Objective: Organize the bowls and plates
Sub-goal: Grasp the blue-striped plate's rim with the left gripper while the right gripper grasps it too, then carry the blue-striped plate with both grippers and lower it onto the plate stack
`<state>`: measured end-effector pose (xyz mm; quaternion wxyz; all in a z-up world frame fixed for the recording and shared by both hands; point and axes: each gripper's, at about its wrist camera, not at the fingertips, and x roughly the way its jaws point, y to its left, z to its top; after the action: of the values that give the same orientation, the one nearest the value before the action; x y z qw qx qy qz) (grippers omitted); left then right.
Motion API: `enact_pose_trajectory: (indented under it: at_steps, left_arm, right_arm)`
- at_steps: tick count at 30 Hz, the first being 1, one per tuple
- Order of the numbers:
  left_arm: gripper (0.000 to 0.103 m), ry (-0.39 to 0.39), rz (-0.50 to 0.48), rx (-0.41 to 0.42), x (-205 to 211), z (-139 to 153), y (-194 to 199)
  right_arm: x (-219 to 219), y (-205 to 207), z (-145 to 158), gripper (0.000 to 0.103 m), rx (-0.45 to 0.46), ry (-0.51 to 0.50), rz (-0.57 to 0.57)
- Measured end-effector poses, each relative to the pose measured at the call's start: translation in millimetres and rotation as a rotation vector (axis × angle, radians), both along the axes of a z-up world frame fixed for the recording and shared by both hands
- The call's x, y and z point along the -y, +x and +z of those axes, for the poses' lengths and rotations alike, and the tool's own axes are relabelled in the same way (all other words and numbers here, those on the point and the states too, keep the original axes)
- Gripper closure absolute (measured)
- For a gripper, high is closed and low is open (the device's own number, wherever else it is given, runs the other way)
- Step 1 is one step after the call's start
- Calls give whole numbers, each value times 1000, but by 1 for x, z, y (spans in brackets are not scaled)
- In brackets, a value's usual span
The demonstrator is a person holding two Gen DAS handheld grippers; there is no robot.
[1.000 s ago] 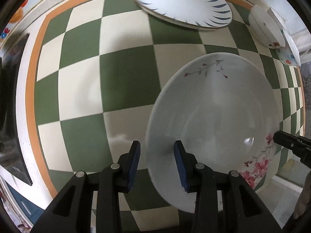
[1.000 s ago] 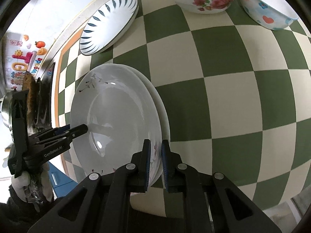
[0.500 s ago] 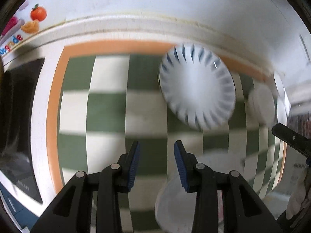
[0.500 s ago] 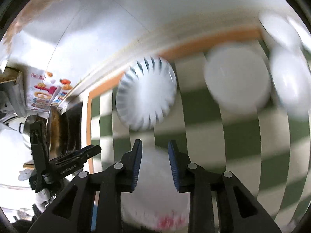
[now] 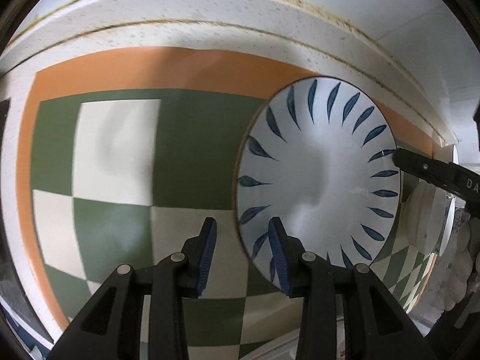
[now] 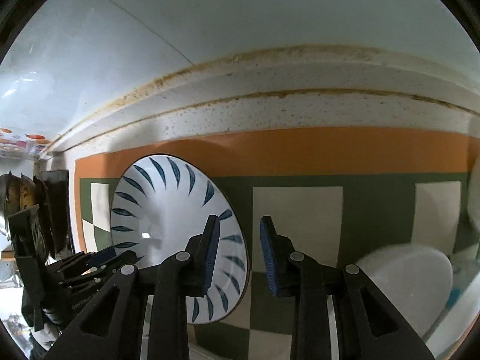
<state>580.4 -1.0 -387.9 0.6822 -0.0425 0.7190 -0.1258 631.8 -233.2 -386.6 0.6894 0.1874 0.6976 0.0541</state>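
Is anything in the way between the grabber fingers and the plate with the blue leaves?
No, nothing visible. The left gripper and right gripper are open on either side of the round white plate with blue leaf strokes; only green-and-cream checkered cloth lies around it.

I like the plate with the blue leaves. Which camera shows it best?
The left wrist view: the plate fills much of the picture, its ring of blue leaves almost whole. In the right wrist view the same plate looks smaller and squashed, and a finger of the right hand-held gripper hides part of it.
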Motion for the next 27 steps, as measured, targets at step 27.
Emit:
enact_pose_trajectory:
  at_steps: [27]
  left_arm:
    - [82,-17,-69,143,5,91,-55]
  right_arm:
    - [-16,-62,69,92,112,34,61]
